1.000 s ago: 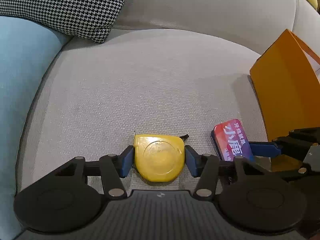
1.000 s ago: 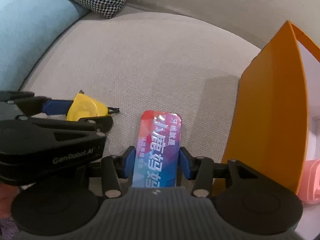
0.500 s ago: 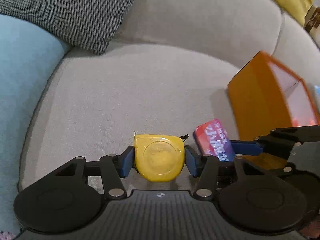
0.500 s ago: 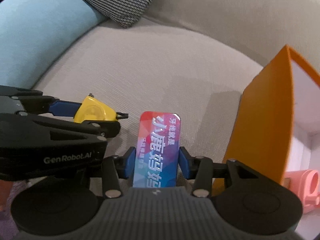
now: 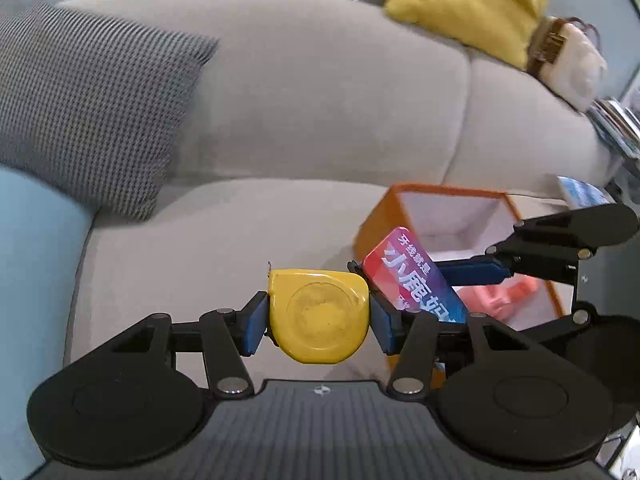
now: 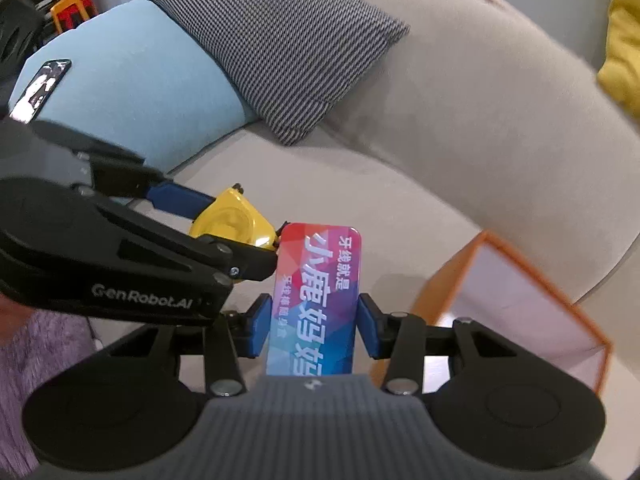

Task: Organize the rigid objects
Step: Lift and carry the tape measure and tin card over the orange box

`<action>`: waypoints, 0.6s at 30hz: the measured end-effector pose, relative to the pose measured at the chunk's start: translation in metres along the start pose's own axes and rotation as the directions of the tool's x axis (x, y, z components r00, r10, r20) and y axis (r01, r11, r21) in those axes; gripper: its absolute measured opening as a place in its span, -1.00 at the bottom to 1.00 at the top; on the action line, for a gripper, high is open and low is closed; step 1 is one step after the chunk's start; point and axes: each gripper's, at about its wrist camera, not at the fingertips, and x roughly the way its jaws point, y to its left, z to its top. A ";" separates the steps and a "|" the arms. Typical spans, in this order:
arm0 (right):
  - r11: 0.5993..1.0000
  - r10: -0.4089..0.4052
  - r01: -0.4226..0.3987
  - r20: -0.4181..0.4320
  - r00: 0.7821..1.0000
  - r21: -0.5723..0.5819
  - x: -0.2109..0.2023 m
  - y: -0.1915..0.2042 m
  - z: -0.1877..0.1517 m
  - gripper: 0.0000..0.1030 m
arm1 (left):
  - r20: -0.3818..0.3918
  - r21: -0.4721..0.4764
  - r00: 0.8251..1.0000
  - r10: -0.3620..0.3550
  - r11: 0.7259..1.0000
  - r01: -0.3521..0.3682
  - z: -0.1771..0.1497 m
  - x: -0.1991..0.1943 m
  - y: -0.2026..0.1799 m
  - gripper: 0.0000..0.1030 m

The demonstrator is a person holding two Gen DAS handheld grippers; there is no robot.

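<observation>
Pinching: left gripper (image 5: 319, 316) on rounded glossy yellow tape measure (image 5: 319, 316), right gripper (image 6: 315, 322) on flat rectangular tin (image 6: 316, 300).

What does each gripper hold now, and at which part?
Left gripper: yellow tape measure, by its two side edges. Right gripper: colourful flat box, by its long edges near the lower end.

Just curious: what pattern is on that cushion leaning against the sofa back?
Fine black-and-white houndstooth cushion, clearest in the right wrist view.
</observation>
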 end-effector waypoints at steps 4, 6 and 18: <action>1.000 0.001 -0.001 0.009 1.000 0.006 -0.023 -0.026 0.001 -0.09 | -0.003 0.050 0.999 -0.041 0.998 0.041 0.019 0.000 -0.021 0.18; 1.000 -0.011 0.011 0.016 1.000 -0.011 -0.036 -0.039 -0.002 -0.09 | -0.001 0.092 0.998 -0.056 0.994 0.056 0.026 0.001 -0.034 0.18; 0.965 -0.079 0.057 -0.078 0.994 -0.256 -0.042 -0.120 -0.038 -0.08 | -0.086 0.389 0.987 -0.133 0.908 0.156 0.048 0.059 -0.108 0.18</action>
